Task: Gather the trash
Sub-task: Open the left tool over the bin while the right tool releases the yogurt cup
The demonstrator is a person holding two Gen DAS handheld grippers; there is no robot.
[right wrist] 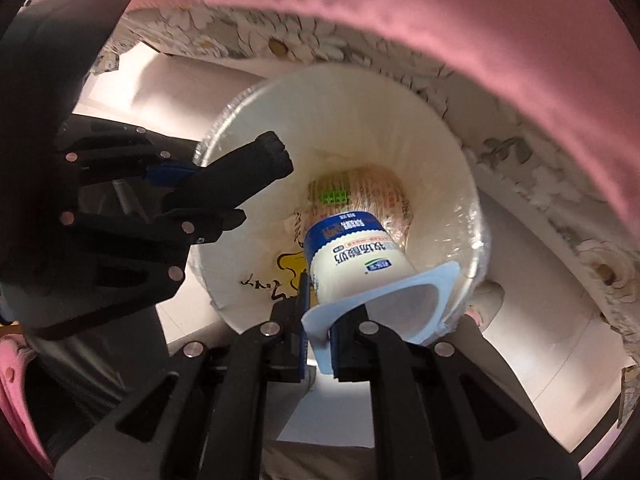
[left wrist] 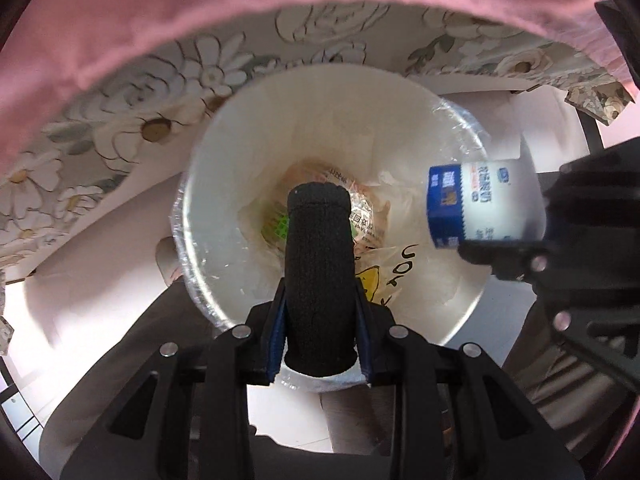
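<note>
Right wrist: your right gripper (right wrist: 318,344) pinches the cup (right wrist: 352,264) by its thin, bendy rim — light, probably empty. Left gripper (left wrist: 320,280) clamps the bin (left wrist: 400,120) wall.

White bin (left wrist: 400,112), blue-and-white yogurt cup (right wrist: 352,256), black roll (left wrist: 320,276), pink cloth (left wrist: 200,4)

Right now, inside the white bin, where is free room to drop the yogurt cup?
Free: the bin wall side right of the orange wrapper. Crowded: bottom centre, wrapper and printed bag; left rim, where the left gripper holds a black roll. Right gripper pinches the yogurt cup.
</note>
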